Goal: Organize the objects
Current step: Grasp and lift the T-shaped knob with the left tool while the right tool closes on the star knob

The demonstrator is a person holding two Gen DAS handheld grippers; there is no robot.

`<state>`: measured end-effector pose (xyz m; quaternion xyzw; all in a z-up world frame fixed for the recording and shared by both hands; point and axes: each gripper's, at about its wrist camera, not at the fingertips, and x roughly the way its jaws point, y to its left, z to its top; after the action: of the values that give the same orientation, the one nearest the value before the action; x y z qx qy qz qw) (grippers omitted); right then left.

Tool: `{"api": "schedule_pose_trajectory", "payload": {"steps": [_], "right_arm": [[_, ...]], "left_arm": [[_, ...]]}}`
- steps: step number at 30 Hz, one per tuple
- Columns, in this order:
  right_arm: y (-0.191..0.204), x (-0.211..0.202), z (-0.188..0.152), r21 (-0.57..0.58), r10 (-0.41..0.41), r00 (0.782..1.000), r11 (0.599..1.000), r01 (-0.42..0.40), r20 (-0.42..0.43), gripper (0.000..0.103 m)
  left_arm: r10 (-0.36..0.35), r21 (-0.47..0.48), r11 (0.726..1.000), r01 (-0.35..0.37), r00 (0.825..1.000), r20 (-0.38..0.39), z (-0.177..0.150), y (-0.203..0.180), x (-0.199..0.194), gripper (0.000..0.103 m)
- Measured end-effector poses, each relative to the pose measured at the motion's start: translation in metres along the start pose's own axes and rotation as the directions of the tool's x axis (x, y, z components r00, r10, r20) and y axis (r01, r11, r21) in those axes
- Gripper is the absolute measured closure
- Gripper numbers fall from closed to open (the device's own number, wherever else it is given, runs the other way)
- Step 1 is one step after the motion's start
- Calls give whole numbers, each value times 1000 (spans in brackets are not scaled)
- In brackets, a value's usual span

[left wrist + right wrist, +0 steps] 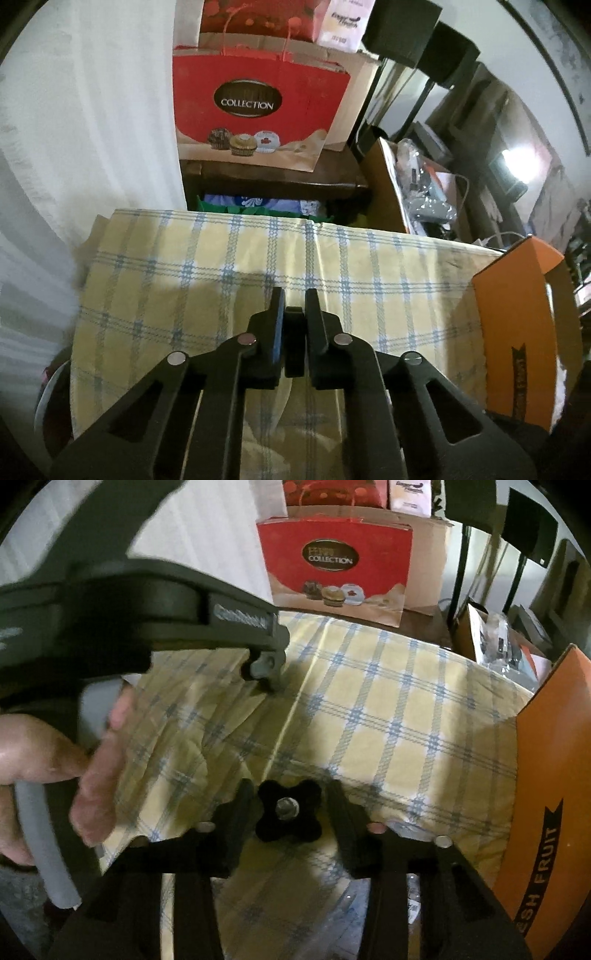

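Cloth (229,280) — one yellow one with blue check lines — lies spread over the table, its long side running left to right. One orange box (517,332) stands at its right edge. Left gripper (293,295) has its jaws together, pinching a cloth fold. Right gripper (288,794) — jaws apart, nothing between them.

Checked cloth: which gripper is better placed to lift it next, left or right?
Left: the left gripper is shut, tips on the checked cloth at its crease; the right gripper is open, holding nothing.
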<state>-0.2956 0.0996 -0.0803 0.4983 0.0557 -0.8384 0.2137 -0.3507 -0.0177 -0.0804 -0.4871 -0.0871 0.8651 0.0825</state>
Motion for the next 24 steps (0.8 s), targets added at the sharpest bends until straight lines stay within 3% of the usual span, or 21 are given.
{"api": "schedule_pose_trajectory", "payload": {"steps": [5,11,12,15,19,20,23,24], "right_arm": [[8,-1,-2,-36,-32,999,999,32,8,67],[5,-12,1,-1,-15,999,1000,15,34,67],[4,-16,2,6,-8,999,1000,8,39,85],[1,-26,6,31,30,998,999,-31,49,89],[1,-34,7,32,18,999,999,-19,42,88],[1,-35,6,44,25,999,999,-27,36,86],[7,-36,0,28,26,999,999,-28,45,59],[8,-35,-1,17,17,999,1000,-18,45,57]], "left_arm": [[-13,5,1000,13,1000,10,-10,4,-14,94],[-41,-10,999,41,999,28,-21,10,-38,94],[-46,-10,999,46,998,31,-23,10,-42,94],[-52,-2,999,52,998,44,-27,7,-55,94],[-44,-3,999,44,998,54,-33,5,-68,94],[-44,-6,999,44,997,56,-34,5,-71,94],[-44,-10,999,44,997,61,-40,6,-78,94],[-46,-12,999,47,997,62,-42,7,-80,94]]}}
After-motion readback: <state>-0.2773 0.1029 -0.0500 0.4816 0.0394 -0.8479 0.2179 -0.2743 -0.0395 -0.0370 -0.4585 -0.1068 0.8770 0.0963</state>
